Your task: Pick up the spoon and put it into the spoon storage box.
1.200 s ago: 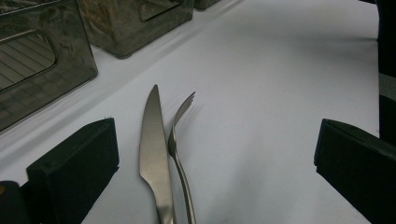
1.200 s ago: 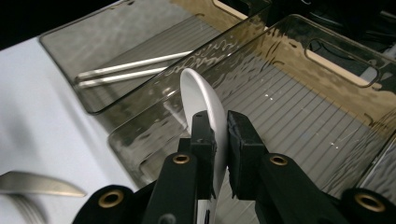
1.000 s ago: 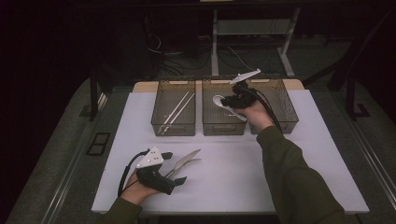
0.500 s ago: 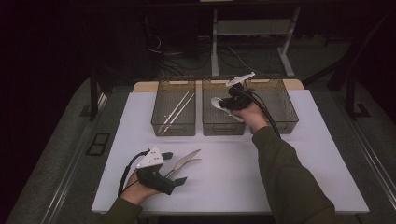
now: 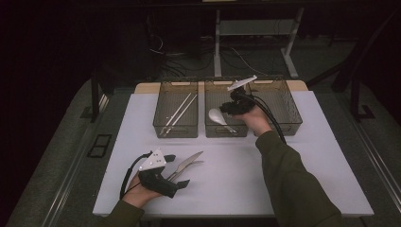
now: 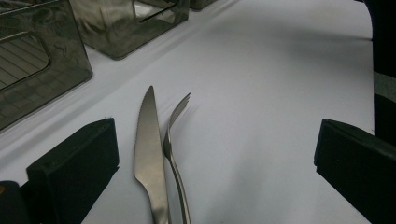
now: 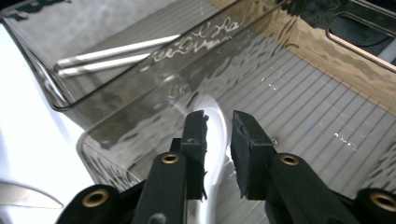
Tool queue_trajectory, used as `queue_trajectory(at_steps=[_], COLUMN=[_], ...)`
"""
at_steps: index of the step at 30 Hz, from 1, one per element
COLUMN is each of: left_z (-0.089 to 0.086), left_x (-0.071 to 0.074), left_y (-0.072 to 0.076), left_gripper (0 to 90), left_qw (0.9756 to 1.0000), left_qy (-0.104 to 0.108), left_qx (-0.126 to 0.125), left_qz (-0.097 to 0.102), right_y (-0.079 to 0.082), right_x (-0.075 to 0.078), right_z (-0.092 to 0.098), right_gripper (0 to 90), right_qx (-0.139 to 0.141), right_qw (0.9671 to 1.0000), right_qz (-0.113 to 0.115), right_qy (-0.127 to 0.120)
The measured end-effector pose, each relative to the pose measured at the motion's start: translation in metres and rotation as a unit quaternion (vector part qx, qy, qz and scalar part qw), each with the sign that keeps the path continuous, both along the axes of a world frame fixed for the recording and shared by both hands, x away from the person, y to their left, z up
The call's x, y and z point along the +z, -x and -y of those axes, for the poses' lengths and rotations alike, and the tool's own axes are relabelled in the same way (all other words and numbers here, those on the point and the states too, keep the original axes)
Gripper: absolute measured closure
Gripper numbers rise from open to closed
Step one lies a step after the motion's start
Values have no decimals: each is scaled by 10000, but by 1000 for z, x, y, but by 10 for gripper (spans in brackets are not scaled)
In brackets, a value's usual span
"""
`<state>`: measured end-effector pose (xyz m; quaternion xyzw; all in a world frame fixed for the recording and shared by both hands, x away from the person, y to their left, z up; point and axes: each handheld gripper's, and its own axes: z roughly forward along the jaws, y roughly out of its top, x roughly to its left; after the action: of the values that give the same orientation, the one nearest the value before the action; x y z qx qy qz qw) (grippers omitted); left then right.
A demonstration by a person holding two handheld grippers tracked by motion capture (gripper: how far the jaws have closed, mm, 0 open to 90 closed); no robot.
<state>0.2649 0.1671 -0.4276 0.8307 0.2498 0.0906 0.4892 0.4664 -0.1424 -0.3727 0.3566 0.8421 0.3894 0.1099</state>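
White glossy spoon [image 7: 212,140] | ribbed smoky-plastic bin [image 7: 299,102] | right hand-held gripper [image 7: 219,135] jaws just parting

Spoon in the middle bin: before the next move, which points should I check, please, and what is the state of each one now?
1. Spoon lies inside the middle bin: ok.
2. Right gripper: its jaws have just been opening, the spoon is between them and looks released: ok.
3. Left gripper is open around the knife and fork: ok.
4. Knife and fork lie apart for a single pick: not ok, they touch.
5. Chopsticks are in the left bin, out of the way: ok.
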Motion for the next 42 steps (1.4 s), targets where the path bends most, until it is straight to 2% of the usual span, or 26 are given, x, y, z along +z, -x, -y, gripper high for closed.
queue_trajectory(at_steps=[3, 8, 14, 21, 29, 39, 42], left_z=[0, 0, 0, 0, 0, -2, -3], left_x=[0, 0, -1, -1, -1, -2, -1], left_y=[0, 0, 0, -1, 0, 1, 0], left_gripper=[0, 0, 0, 0, 0, 0, 0], left_qw=[10000, 10000, 10000, 10000, 10000, 9999, 9999], left_qy=[-11, -13, -10, -21, -32, -64, -14], left_qx=[-4, 8, 22, 39, 69, 90, 138], left_qz=[9, -4, 0, -7, -26, -20, -19], right_y=[3, 11, 23, 41, 66, 100, 111], right_x=[2, 9, 19, 25, 27, 12, 4], right_z=[2, 7, 21, 41, 59, 81, 86], right_gripper=[679, 512, 401, 368, 344, 312, 299], right_qx=[-5, -18, -50, -74, 85, 151, 123], right_qw=[9999, 9995, 9984, 9965, 9944, 9927, 9924], right_qz=[-3, 42, 84, 168, 246, 293, 338], right_qy=[-139, -304, -561, -817, -1028, -1162, -1175])
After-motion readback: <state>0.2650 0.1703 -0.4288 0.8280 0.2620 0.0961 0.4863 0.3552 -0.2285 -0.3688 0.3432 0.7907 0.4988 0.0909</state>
